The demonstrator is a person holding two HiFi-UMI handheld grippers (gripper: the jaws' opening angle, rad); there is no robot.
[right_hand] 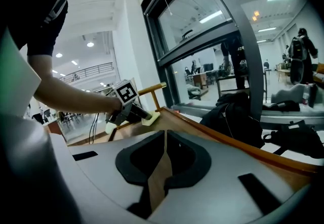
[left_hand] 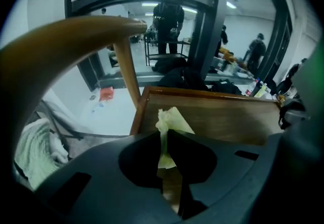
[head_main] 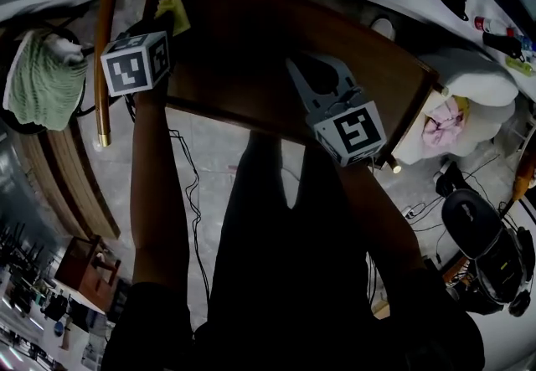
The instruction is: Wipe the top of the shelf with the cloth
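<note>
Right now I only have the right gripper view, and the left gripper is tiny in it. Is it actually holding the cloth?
Observer: Yes. The left gripper view shows the left gripper with its jaws shut on the yellow cloth, and a fold sticks up between them.
Operator: Where on the shelf is that?
Observer: The head view puts it at the far left corner of the shelf top.
Operator: And where is mine relative to it?
Observer: From the head view, the right gripper is over the middle of the top, nearer the person's edge and well apart from the cloth.
</note>
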